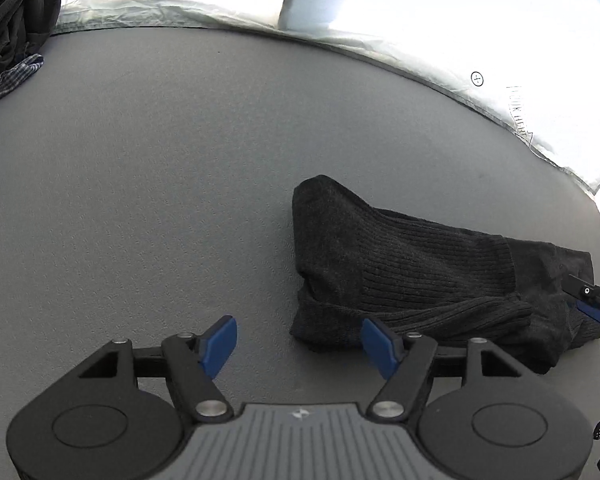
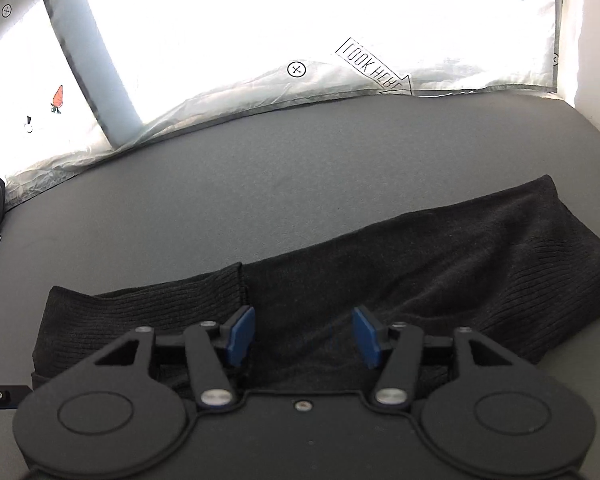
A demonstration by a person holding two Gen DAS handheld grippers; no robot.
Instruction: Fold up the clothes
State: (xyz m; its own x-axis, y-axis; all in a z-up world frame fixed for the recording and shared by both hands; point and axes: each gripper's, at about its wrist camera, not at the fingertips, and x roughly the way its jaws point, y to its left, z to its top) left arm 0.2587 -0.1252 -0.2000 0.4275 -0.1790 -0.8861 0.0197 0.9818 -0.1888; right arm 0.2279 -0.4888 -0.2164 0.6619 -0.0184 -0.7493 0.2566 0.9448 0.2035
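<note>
Blue pads tip both grippers, and both stand released with nothing between their pads. The left gripper point(image 1: 299, 345) hangs over the grey mat point(image 1: 148, 168), its right-hand pad just at the near corner of the sweater point(image 1: 412, 272), its other pad over bare mat. The right gripper point(image 2: 303, 334) hangs above the middle of the sweater point(image 2: 440, 256), apart from the knit as far as can be told.

The sweater is dark charcoal ribbed knit, folded into a long low bundle that lies flat on the mat. In the right wrist view a ribbed cuff or sleeve end overlaps the body near the left-hand pad, and the far end bulges into a rounded fold. In the left wrist view the right gripper's tip shows at the sweater's far right end.

Farther off, the mat is bare to its back edge, where a bright white printed sheet point(image 2: 340, 20) rises, bearing crossed circles, a small carrot and an arrow label. At the far left corner sits a pile point(image 1: 16, 20) of dark clothes with a checked cloth point(image 1: 18, 74) beneath.
</note>
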